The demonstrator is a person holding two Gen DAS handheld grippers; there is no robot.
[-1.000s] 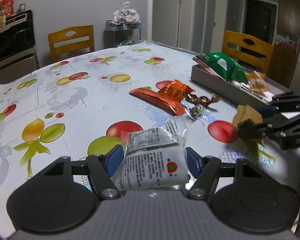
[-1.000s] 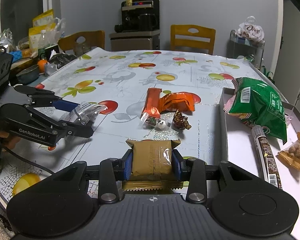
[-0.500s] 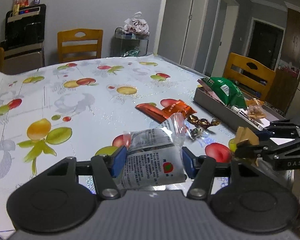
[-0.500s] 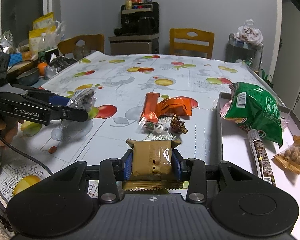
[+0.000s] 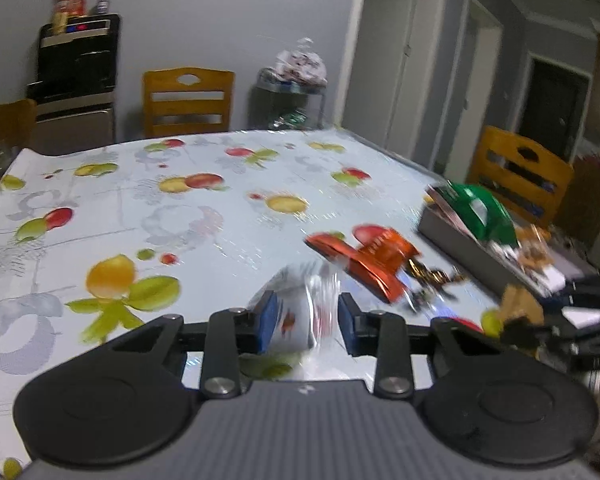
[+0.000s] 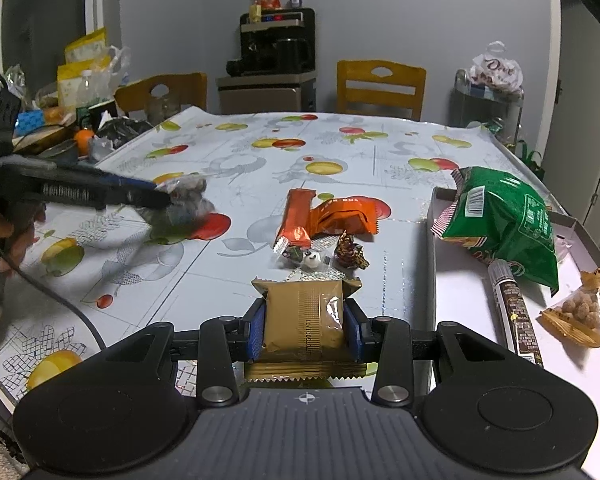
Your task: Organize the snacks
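The left gripper had just been closing, its blue pads pinching a crinkly clear snack packet off the table; that slick film could slip free, since only its crumpled middle sat between them. The right gripper gripped a gold wafer pack, beside the tray.
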